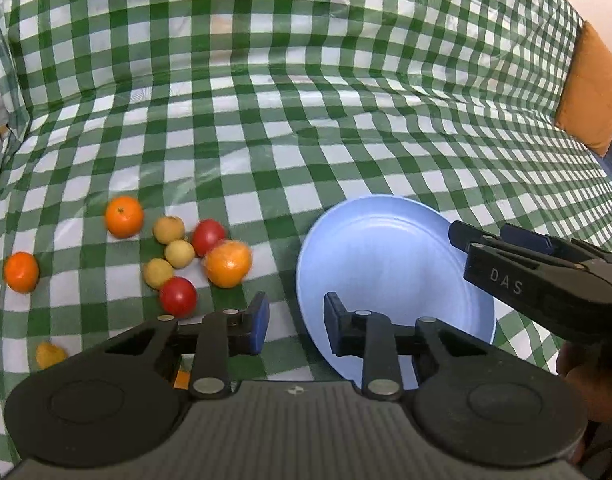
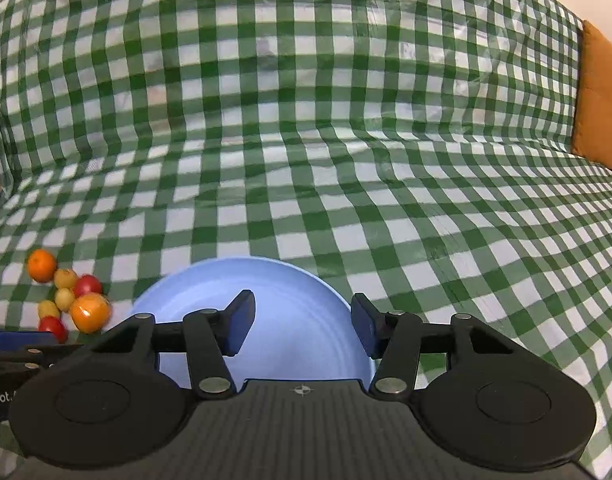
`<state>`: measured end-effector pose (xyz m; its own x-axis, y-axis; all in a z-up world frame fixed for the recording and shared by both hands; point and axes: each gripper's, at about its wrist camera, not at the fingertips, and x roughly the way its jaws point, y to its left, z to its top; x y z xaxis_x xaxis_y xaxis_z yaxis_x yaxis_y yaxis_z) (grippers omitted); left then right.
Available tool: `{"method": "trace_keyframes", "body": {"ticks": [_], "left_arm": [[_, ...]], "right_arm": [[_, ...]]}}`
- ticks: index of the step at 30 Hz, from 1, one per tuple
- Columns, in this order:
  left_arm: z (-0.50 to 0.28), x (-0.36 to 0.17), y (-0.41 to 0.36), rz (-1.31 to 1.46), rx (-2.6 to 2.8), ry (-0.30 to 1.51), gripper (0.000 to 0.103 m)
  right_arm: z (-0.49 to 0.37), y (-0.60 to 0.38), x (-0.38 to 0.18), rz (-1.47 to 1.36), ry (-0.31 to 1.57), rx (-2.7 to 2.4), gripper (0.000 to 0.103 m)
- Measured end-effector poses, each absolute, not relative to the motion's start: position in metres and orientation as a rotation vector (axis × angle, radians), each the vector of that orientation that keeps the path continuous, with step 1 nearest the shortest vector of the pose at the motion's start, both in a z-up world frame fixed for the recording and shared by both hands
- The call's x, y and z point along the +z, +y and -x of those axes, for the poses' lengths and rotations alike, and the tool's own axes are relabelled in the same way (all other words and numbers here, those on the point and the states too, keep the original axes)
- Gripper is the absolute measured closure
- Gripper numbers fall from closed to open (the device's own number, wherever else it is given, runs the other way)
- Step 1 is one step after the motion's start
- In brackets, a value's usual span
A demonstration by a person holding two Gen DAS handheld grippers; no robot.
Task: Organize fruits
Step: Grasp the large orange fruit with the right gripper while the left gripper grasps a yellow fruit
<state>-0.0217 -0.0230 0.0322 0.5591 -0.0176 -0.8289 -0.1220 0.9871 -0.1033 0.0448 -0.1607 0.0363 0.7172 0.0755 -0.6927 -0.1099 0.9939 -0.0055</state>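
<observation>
Left wrist view: left gripper (image 1: pixel 294 326) hangs over the near-left rim of the blue plate (image 1: pixel 390 264), fingers narrowly apart, nothing between the blue pads, only cloth and rim showing in the gap. Plate is smooth matte plastic, round, shallow, bare inside. Cloth (image 1: pixel 306 120) is glossy green-white gingham, wrinkled (looks like a plastic film on top). Fruit cluster sits left of the plate, apart from it: big orange (image 1: pixel 228 263), dimpled skin, touching a red tomato (image 1: pixel 208 236); second tomato (image 1: pixel 178 296) nearer; three small tan round fruits (image 1: pixel 174 250) between; two mandarins (image 1: pixel 124 216) further left. All roughly spherical, so no clear long axis; the upper mandarin's stem end faces up toward the camera. Right gripper (image 1: pixel 474 242) enters from the right over the plate's far-right edge.

Right wrist view: right gripper (image 2: pixel 302 328) is part open, empty, above the plate (image 2: pixel 298 336). Fruit cluster (image 2: pixel 72 300) lies left of the plate. Orange cushion (image 2: pixel 602 100) at right edge.
</observation>
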Motion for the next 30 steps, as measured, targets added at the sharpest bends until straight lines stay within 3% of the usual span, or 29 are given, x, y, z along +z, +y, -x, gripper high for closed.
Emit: {"method": "trace_keyframes", "body": {"ticks": [22,30], "left_arm": [[0.054,0.052,0.145,0.522,0.286,1.024,0.070],[0.063,0.031,0.159,0.513,0.422,1.119,0.062]], "right_arm": [[0.008,-0.063,0.028,0.087,0.682,0.670,0.047],[0.031,-0.028,0.023,0.243,0.755,0.883,0.042]]}}
